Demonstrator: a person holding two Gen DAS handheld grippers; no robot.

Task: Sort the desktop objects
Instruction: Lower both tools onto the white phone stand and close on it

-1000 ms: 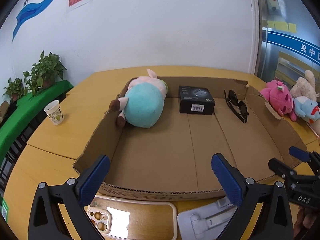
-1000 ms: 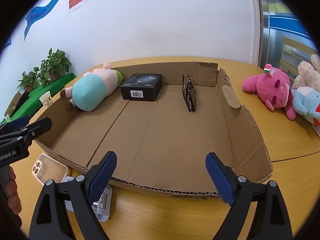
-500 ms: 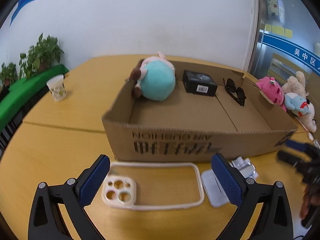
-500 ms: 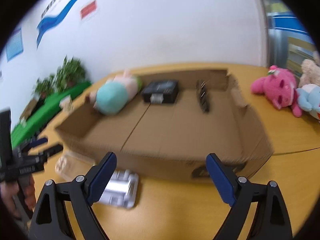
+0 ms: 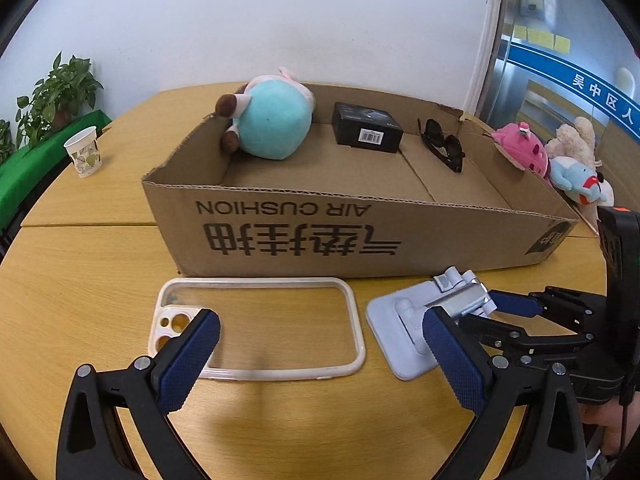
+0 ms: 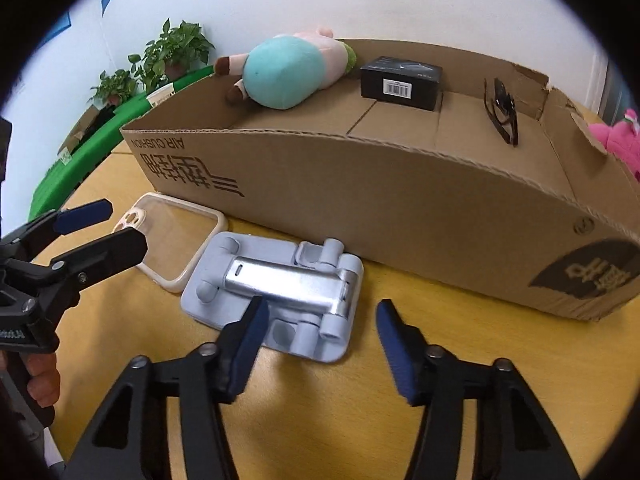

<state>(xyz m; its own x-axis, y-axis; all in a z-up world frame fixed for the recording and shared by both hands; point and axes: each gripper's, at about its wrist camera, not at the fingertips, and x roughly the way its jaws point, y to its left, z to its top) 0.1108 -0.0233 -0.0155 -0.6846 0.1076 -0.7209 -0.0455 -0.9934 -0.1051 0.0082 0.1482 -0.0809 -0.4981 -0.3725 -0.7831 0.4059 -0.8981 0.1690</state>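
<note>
Pale-blue plastic folding phone stand (image 6: 276, 294) lies on the yellow wooden worktop (image 6: 460, 360), near the brown cardboard box (image 6: 400, 196). I hold my right gripper (image 6: 322, 334) apart beside it; the next move, I judge, is straddling it. My left gripper (image 5: 320, 354) gapes over the clear phone case (image 5: 260, 324).

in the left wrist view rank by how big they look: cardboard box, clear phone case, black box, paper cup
1. cardboard box, by far the largest.
2. clear phone case, though it lies nearer the camera, which inflates it.
3. black box, far back inside the cardboard box.
4. paper cup, smallest; close to the black box, so that order is unsure.
</note>
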